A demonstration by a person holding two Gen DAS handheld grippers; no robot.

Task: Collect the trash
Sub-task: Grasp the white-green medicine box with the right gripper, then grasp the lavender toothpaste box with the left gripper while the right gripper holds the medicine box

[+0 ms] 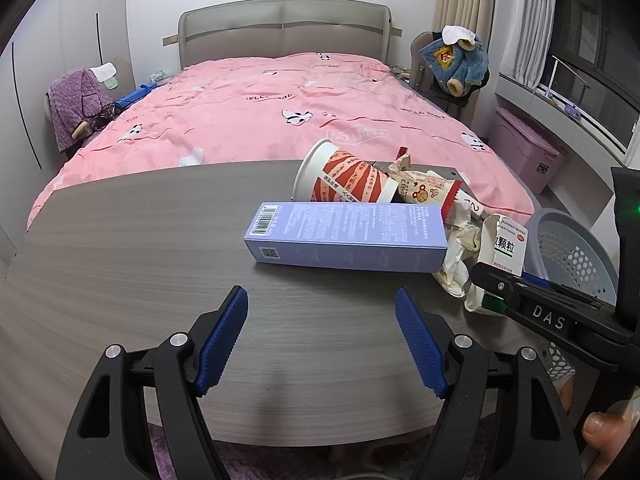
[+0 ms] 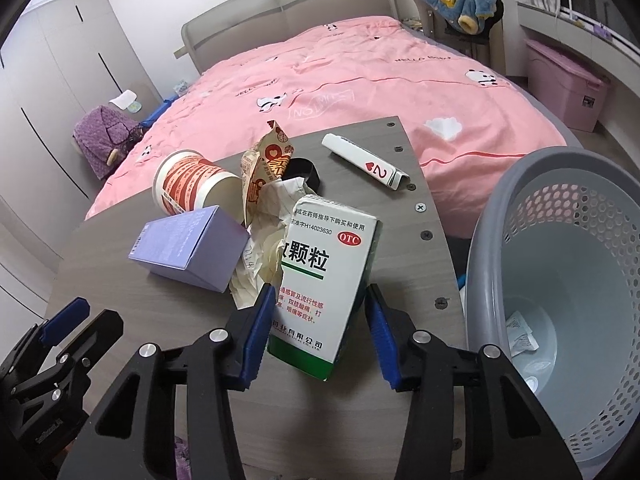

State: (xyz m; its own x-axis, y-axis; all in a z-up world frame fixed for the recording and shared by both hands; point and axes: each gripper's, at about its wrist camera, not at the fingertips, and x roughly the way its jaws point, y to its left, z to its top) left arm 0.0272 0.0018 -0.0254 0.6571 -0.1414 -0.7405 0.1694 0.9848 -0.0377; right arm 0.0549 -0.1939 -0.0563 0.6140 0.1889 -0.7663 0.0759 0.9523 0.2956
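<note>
Right wrist view gives me my right claw (image 2: 318,322) with its blue pads on either side of the white-and-green medicine box (image 2: 328,276); the left pad touches the box's side, but a sliver of gap seems to remain at the right pad, so I cannot tell whether the grip is firm. That box stands tilted near the table's (image 2: 120,308) right edge, leaning against crumpled paper (image 2: 264,248). Just left of the paper lies a lilac carton (image 2: 188,244), and behind it a red-striped paper cup (image 2: 188,188) lies on its side beside a torn snack wrapper (image 2: 268,160). Toward the table's far right corner a playing-card pack (image 2: 364,162) lies flat. Off the right edge stands a grey perforated basket (image 2: 560,264) with a few scraps at its bottom. From the left wrist view, my left claw (image 1: 322,336) hangs released over bare table near the front edge, nothing between its pads, with the lilac carton (image 1: 348,236) just beyond it. A pink-covered bed (image 1: 260,116) lies past the table's far edge.
</note>
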